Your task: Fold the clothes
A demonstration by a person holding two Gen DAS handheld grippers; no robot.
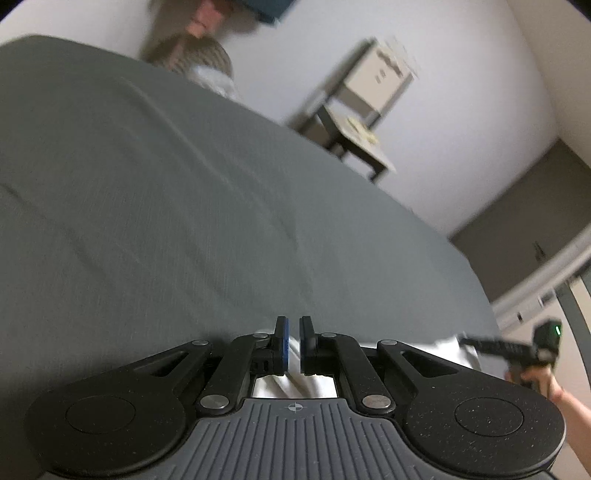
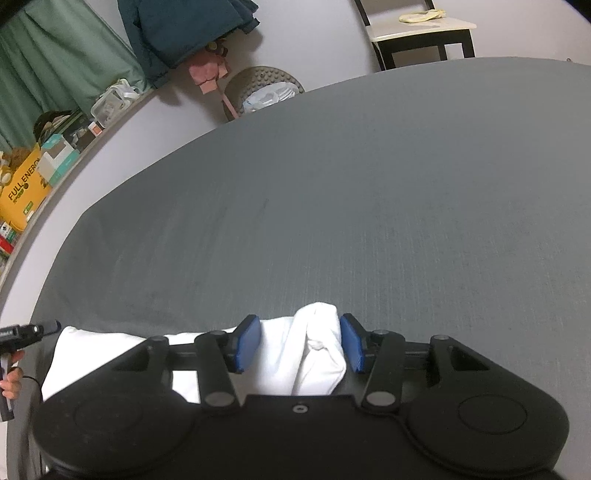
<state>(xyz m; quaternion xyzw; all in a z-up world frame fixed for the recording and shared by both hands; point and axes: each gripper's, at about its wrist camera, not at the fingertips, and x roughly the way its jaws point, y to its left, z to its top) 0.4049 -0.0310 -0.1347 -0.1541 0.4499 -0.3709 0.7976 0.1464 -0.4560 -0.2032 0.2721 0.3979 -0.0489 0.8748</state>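
A white garment (image 2: pixel 306 354) is seen at six o'clock on the grey bed sheet (image 2: pixel 332 221); a thin fold is pinched by the left gripper (image 1: pixel 291 345); a bunched fold sits between the spread, unclenched right gripper (image 2: pixel 299 343).

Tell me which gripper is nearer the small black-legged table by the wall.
Right, probably. The table stands beyond the bed's far right side. The right gripper, open around the white garment, works there; the left gripper, pinching the garment, is further left.

Grey bed sheet (image 2: pixel 332 192); white garment (image 2: pixel 295 354) lying at near edge.
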